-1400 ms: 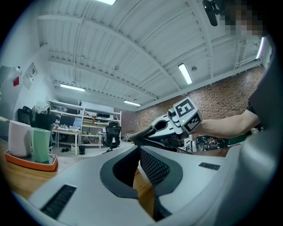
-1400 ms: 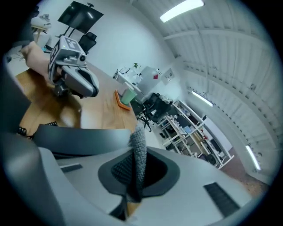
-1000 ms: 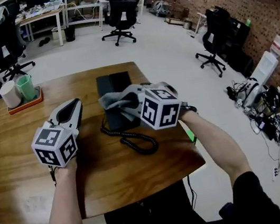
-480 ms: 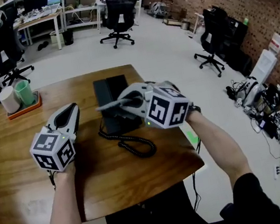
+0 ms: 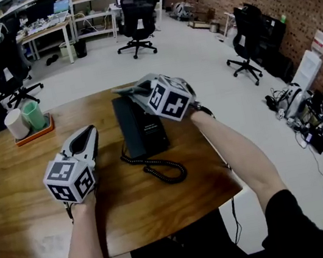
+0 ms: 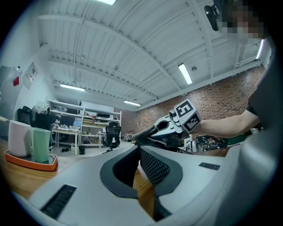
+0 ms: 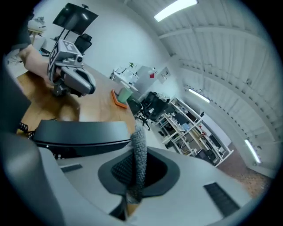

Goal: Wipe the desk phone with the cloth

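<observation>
Pinching the grey cloth between its jaws, the right claw is hovering at the far end of the black desk phone (whether the cloth is touching the phone is not clear); the left claw is sitting left of the phone, low over the wooden desk, jaws together on nothing; the phone's coiled cord is lying at its near end.

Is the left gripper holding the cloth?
No, the left gripper has nothing between its jaws; the cloth is pinched in the right gripper.
</observation>
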Tool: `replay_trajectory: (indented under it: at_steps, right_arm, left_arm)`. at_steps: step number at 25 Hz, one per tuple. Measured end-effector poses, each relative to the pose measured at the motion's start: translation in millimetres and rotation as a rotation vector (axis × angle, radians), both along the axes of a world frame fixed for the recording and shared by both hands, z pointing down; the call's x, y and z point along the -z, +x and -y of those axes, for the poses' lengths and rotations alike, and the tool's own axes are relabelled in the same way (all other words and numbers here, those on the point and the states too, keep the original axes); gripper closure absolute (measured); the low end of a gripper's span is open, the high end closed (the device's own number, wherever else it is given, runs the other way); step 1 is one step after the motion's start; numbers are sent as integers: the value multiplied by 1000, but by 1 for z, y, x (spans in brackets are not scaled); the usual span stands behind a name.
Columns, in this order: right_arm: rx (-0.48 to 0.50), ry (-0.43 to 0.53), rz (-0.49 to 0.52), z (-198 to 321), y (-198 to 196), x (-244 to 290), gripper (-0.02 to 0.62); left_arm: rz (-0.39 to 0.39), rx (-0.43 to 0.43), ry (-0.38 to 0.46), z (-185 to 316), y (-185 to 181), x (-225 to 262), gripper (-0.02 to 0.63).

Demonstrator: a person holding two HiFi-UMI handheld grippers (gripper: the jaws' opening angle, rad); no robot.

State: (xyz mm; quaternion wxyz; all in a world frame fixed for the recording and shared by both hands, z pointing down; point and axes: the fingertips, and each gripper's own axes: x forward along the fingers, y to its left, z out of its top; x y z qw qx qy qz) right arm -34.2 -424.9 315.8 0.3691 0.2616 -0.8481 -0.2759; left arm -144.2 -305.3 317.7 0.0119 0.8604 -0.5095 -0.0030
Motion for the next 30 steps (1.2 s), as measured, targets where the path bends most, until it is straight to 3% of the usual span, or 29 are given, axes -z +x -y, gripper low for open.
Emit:
replay_trajectory:
  at_steps: [13, 18, 21, 25, 28, 30]
  right_arm:
    - [319, -31, -297, -143, 21, -56, 569]
    - [452, -137, -415, -184, 42, -72, 569]
    - [369, -116, -263, -148, 34, -38, 569]
    - [97, 50, -35, -55, 17, 16, 569]
    - [-39, 60, 22, -5, 15, 19, 569]
    - [-55, 37, 0, 6, 15, 9, 569]
  left_arm:
    - [1, 2, 0, 0, -1, 2, 606]
    - [4, 2, 0, 0, 1, 2, 606]
    - [4, 0, 0, 1, 0, 2, 606]
    - [0, 3, -1, 0, -4, 0, 606]
    - [-5, 5, -2, 0, -3, -1, 606]
    - [-7, 5, -2, -1, -1, -1, 606]
